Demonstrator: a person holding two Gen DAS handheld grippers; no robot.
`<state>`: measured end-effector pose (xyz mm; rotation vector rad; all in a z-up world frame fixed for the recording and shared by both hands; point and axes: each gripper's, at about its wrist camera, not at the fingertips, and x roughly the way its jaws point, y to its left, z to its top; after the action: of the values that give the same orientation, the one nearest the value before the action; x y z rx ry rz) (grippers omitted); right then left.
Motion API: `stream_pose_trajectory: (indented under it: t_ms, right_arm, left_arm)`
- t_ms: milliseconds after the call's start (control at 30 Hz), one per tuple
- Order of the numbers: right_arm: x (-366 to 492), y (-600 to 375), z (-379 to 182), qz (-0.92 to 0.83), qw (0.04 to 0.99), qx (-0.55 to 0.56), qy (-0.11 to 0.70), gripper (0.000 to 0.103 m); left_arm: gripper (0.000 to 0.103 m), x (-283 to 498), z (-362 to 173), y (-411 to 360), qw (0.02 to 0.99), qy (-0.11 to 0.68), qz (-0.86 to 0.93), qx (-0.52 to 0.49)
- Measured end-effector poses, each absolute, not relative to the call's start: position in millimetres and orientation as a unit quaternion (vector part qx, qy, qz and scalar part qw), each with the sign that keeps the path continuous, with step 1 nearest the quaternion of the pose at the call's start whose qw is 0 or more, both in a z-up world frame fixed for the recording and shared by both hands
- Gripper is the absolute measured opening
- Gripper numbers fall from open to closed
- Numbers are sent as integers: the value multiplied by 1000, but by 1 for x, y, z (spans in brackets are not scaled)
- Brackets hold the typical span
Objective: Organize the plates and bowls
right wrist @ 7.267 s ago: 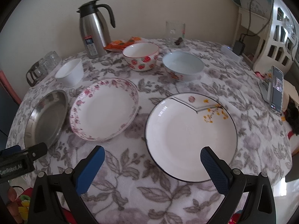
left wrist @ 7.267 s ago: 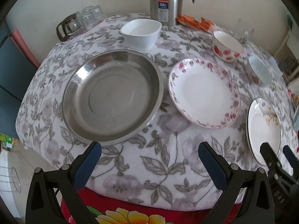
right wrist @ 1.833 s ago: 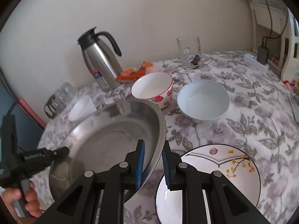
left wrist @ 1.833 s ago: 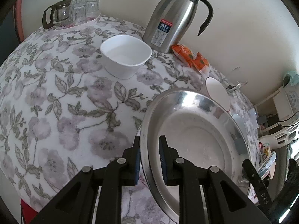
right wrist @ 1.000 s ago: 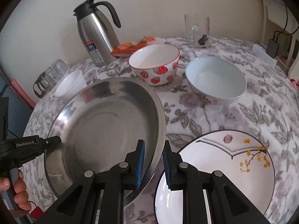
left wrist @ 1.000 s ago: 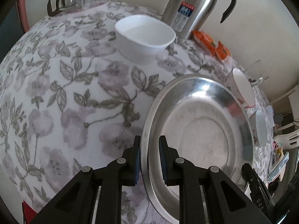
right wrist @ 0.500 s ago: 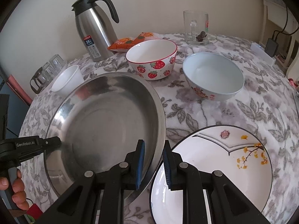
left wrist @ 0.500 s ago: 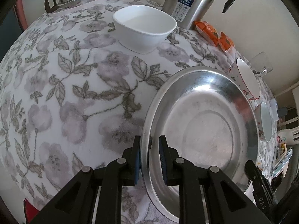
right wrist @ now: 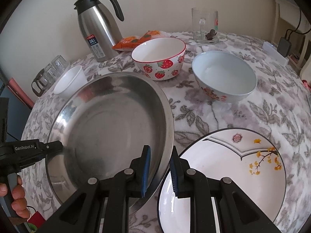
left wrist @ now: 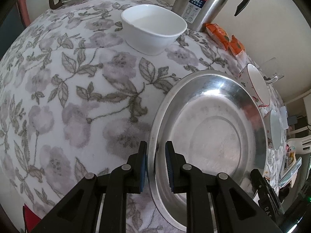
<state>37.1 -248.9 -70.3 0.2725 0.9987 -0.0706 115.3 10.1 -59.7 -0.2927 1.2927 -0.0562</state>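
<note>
The left gripper (left wrist: 155,165) pinches the near left rim of the steel pan (left wrist: 210,136), one pad outside the rim and one inside; the pan's bowl spreads ahead and to the right of it. The right gripper (right wrist: 159,171) pinches the pan's (right wrist: 108,132) opposite rim in the same way, with the bowl lying ahead and to its left. In the right view the left gripper (right wrist: 48,149) shows at the pan's far left edge, gripped by a hand (right wrist: 17,200)

Just right of the right gripper, close under its right finger, lies a white plate (right wrist: 229,176) with a dark rim and yellow sprig. Ahead of the pan stands a strawberry bowl (right wrist: 159,60), and right of that a pale blue bowl (right wrist: 223,75). Ahead of the left gripper, apart from the pan, sits a white bowl (left wrist: 153,29), with a steel flask (left wrist: 202,2) behind it. All rest on a floral cloth (left wrist: 77,97)
</note>
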Motion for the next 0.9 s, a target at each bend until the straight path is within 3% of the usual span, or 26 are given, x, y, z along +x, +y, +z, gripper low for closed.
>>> stream_pose_trajectory:
  t_ms: [200,300,433,500,533,600,700,833,900]
  right_arm:
    - [36,-256,-64,-38,866,147,476,21]
    - [34,-259,-55,-38,867,152,473,28]
    - [29,-266,-40,-48,872,162,459,29]
    - [26,-267,-33,-46,876,164,451,29]
    - [25,-266,-30,-45,878,160,448,35]
    - [24,-261,-24,-48,883,147,443,60]
    - [24,-251,-22,-38,886,133,443,62]
    - [27,-240,-27,-30,883,118,454,75]
    - [28,-236,-29,-29,882,110,456,80]
  left_arm:
    - [20,116,-56,16,786,601,-22,-144]
    - [27,115,-52,19,784,603,-14,-146]
    - [32,111,-37,27,796,586,-4,-148]
    - [41,109,-28,30,807,573,2,-146]
    - [47,109,-25,31,809,569,5,-145]
    - [53,109,-22,31,813,566,15,-135]
    - [55,109,-25,28,808,578,32,-111]
    - [56,109,-31,26,801,590,46,-91]
    - [64,109,-32,27,803,587,51,-83]
